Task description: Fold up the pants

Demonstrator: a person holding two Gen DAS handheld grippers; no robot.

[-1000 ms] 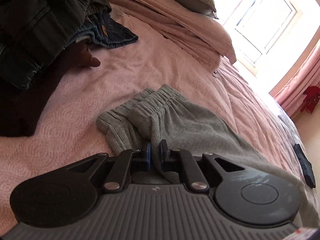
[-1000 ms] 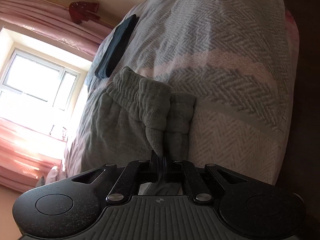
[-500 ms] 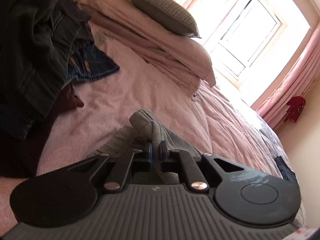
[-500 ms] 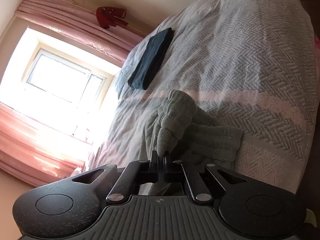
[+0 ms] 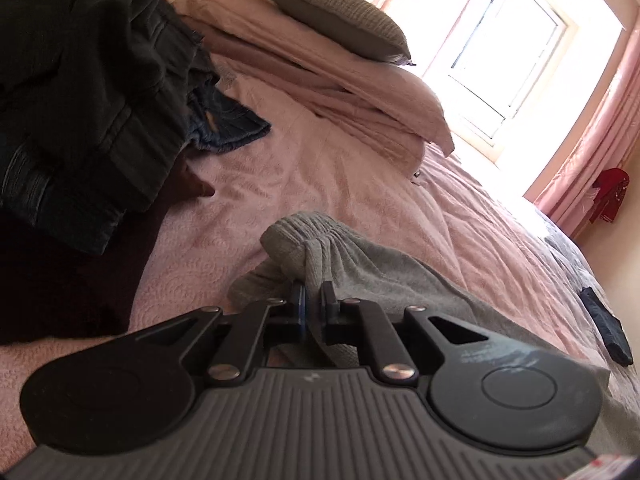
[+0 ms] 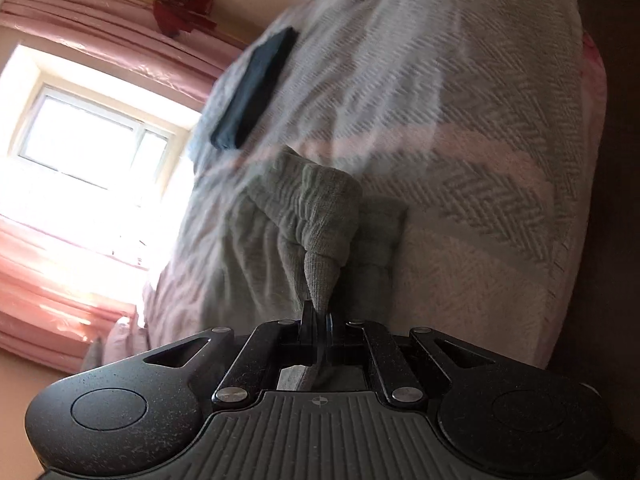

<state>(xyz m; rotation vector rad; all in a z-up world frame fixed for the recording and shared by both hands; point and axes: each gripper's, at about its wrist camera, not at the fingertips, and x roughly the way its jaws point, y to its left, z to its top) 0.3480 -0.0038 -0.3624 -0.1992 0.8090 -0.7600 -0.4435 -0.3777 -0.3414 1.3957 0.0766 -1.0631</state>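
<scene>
Though both grippers are nearly closed, each has cloth between its pads: the left gripper (image 5: 314, 296) pinches a gathered ridge of the pants (image 5: 384, 276) at the ribbed elastic end, and the right gripper (image 6: 318, 314) is clamped tight on a cone of the same grey knit pulled up from the pants (image 6: 316, 216). They lie on the bed (image 5: 360, 184), on the pink quilt in the left view and against a herringbone throw (image 6: 460, 128) in the right view, with the held end raised off the cover and the rest trailing flat behind

Judging by how the fabric bunches and drapes, this is soft, light jersey with no stiffness at all: it will sag between the two holds, follow any pull, and cannot be pushed into place. It looks grippy rather than slick, so a pinch should hold, but the quilt is textured and may drag the lower layer along. Nothing about it is fragile. The elastic band is the thickest, firmest part and the best place to hold, at its two outer corners so the edge stays taut; a pinch in the middle, as on the right, only gathers a peak and lets the sides droop

A heap of dark clothes (image 5: 88, 72) sits well apart at the head of the bed, near the pillows (image 5: 340, 20), and a folded dark item (image 6: 256, 92) lies further along the throw
</scene>
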